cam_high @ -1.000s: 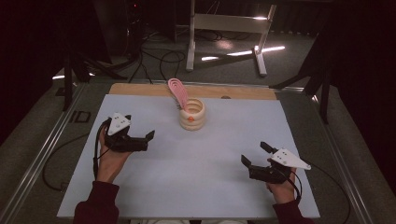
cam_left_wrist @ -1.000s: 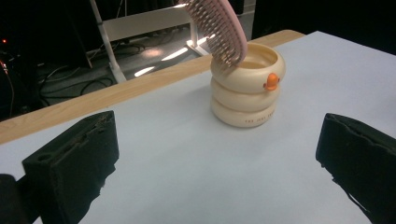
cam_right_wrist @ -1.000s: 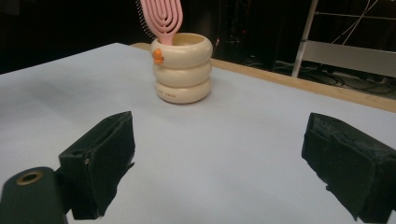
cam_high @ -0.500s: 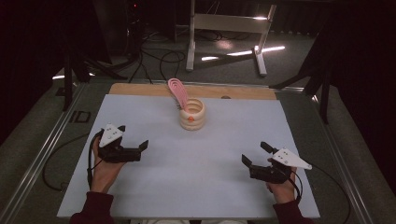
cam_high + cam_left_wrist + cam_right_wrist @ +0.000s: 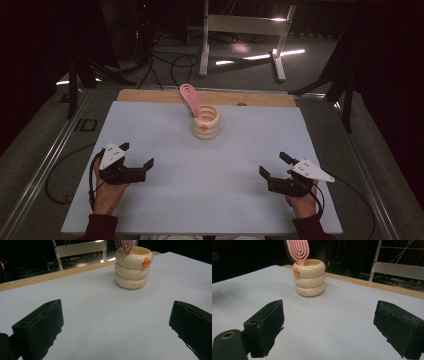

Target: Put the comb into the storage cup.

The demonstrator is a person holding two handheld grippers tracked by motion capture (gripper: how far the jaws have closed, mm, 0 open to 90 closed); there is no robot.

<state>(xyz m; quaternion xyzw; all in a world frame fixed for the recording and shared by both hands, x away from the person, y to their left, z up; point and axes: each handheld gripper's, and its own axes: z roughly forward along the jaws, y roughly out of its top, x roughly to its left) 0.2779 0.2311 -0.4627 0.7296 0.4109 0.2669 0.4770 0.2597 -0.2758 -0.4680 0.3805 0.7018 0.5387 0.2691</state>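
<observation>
- Two tools sit low over the near part of the desk (image 5: 165,125), one toward each near corner, both with jaws spread apart and gripping nothing.
- Left tool (image 5: 136,157) lies near the desk's left edge, held from below by the person's left hand (image 5: 107,192); its jaws point toward the middle of the desk.
- Right tool (image 5: 274,165) lies near the right edge, held by the right hand (image 5: 302,200), jaws aimed inward and slightly toward the far edge.
- Between them, well apart from both, a cream ringed cup (image 5: 206,122) stands upright near the middle of the far edge, on the pale sheet that covers the desk.
- Its body looks like three stacked rings, with a small orange mark (image 5: 296,271) on the top ring.
- A pink hairbrush (image 5: 190,97) stands in the cup, its head up, leaning toward the far left corner and resting against the rim.
- Seen from the left tool, the cup (image 5: 132,267) is ahead and to the right of the open jaws; from the right tool, the cup (image 5: 309,277) is ahead and to the left, the brush (image 5: 297,251) rising from it.
- A bare wooden strip (image 5: 150,95) runs along the far edge beyond the sheet.
</observation>
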